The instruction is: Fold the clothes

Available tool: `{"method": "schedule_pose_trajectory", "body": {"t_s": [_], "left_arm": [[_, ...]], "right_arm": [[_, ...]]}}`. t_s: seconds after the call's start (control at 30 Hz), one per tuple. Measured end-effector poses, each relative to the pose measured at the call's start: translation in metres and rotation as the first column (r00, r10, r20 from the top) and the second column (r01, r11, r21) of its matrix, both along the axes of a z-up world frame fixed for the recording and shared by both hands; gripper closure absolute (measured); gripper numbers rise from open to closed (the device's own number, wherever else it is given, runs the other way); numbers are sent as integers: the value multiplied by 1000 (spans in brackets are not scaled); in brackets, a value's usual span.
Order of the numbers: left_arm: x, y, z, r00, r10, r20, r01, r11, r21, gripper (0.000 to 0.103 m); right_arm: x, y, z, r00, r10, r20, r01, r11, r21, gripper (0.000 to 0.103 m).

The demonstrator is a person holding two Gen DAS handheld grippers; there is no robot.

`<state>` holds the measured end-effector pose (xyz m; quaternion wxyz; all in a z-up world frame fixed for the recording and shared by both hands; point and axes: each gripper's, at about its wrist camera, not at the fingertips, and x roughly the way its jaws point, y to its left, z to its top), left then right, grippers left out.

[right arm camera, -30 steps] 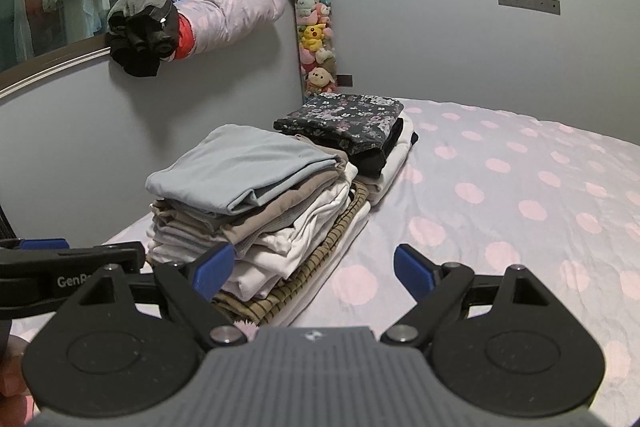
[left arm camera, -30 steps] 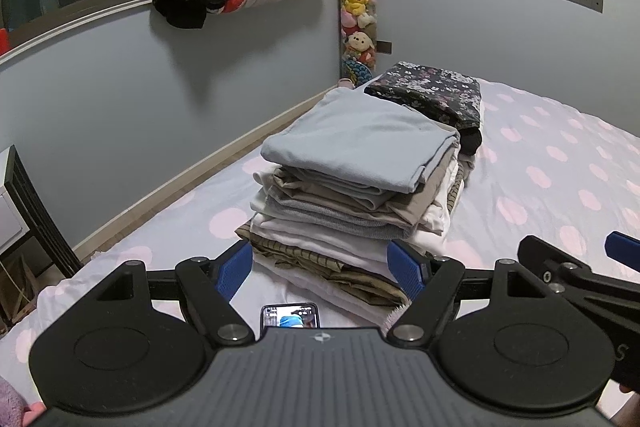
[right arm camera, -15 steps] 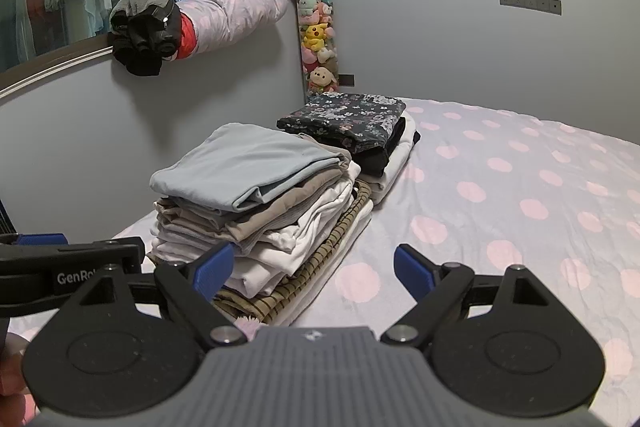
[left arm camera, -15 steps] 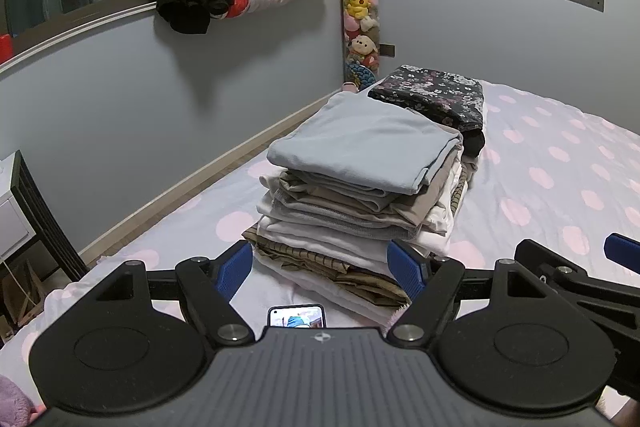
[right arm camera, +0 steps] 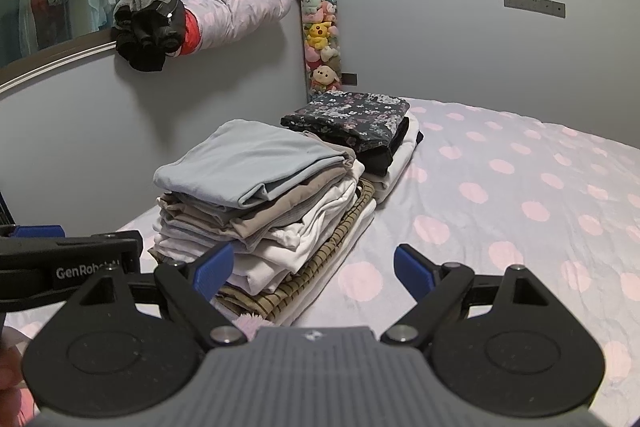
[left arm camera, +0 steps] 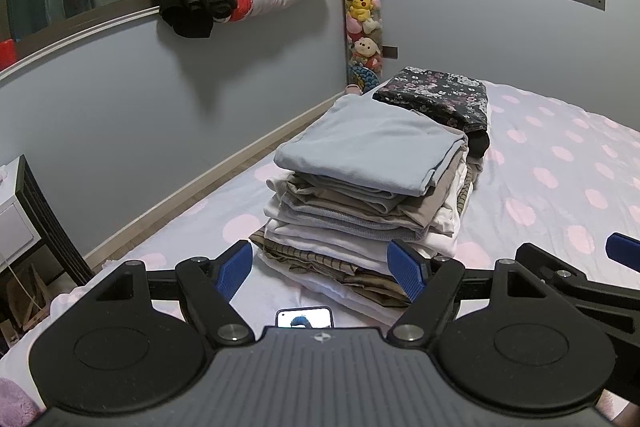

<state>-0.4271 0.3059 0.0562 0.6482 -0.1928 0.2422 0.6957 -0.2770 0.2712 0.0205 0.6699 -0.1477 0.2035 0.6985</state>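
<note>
Over on the left, the left gripper (left arm camera: pixel 322 269) is hovering low over the bed (left arm camera: pixel 560 163), its blue-tipped fingers (left arm camera: pixel 234 269) spread wide and gripping nothing at all. Nothing is touching those pads; they are simply framing the near end of the pile. Between them, a small phone (left arm camera: pixel 305 317) is lying on the sheet just in front of the tool.

Moving to the middle, the stack of folded clothes (left arm camera: pixel 368 203) is sitting on the polka-dot bedding, a pale blue top (left arm camera: pixel 372 143) lying flat on its summit. Just behind it, touching the back of the pile, a second, lower stack is carrying a dark floral garment (left arm camera: pixel 436 95).

Now to the right: the right gripper (right arm camera: pixel 316 265) is likewise gaping, jaws wide apart and empty, its left finger (right arm camera: pixel 212 265) appearing in front of the stack's lower layers while the right one is hanging over bare sheet. Whether that left pad is actually touching the cloth, I cannot tell.
</note>
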Motion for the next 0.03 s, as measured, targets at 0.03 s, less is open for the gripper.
{"method": "schedule_pose_trajectory", "body": {"t_s": [0.03], "left_arm": [[-1,0,0,1000,1,2,-1,1000,0,15]], "right_arm": [[0,0,0,1000,1,0,-1,1000,0,14]]}}
